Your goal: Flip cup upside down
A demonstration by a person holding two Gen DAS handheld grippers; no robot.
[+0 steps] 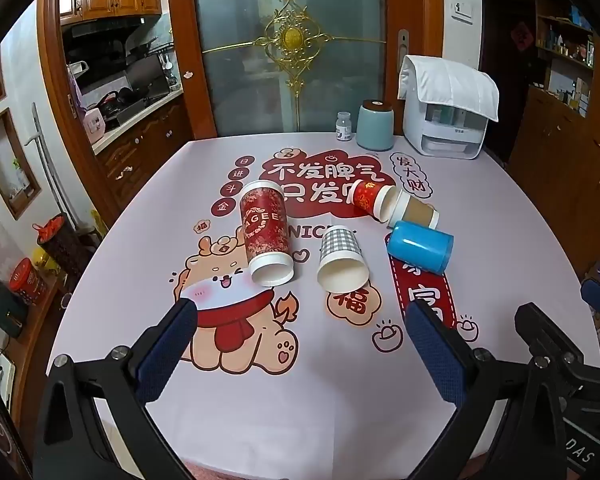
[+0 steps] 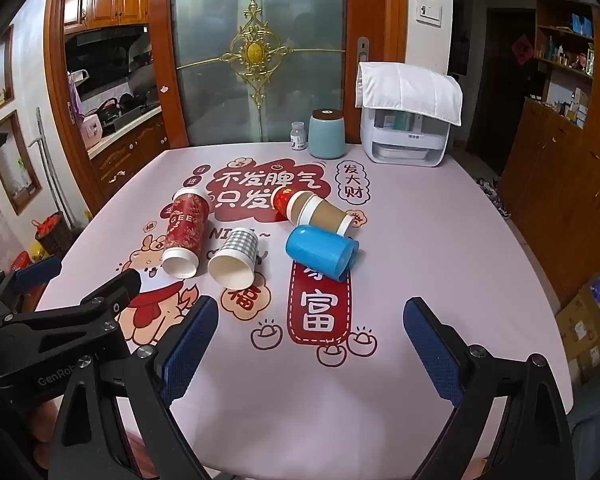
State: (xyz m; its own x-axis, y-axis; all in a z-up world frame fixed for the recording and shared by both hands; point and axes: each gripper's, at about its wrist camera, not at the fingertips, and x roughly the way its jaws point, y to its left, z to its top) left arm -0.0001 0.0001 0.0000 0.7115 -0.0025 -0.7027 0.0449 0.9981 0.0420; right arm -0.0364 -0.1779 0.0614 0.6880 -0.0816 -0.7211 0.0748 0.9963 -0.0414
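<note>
Several cups lie on their sides on the printed tablecloth [image 1: 300, 400]. A tall red cup [image 1: 265, 230] [image 2: 185, 234] lies with its mouth toward me. A grey checked cup [image 1: 341, 258] [image 2: 236, 258] lies beside it, mouth toward me. A blue cup [image 1: 420, 245] [image 2: 320, 251] lies to the right. A small red cup [image 1: 366, 197] [image 2: 285, 199] and a brown sleeved cup [image 1: 414, 212] [image 2: 326, 215] lie behind. My left gripper [image 1: 300, 332] is open and empty, short of the cups. My right gripper [image 2: 311, 328] is open and empty, before the blue cup.
At the table's far edge stand a small white bottle [image 1: 343, 126], a teal jar with a brown lid [image 1: 375, 125] and a white appliance under a cloth [image 1: 444, 120]. The other gripper shows at the right edge of the left wrist view [image 1: 560, 344] and lower left of the right wrist view [image 2: 60, 320].
</note>
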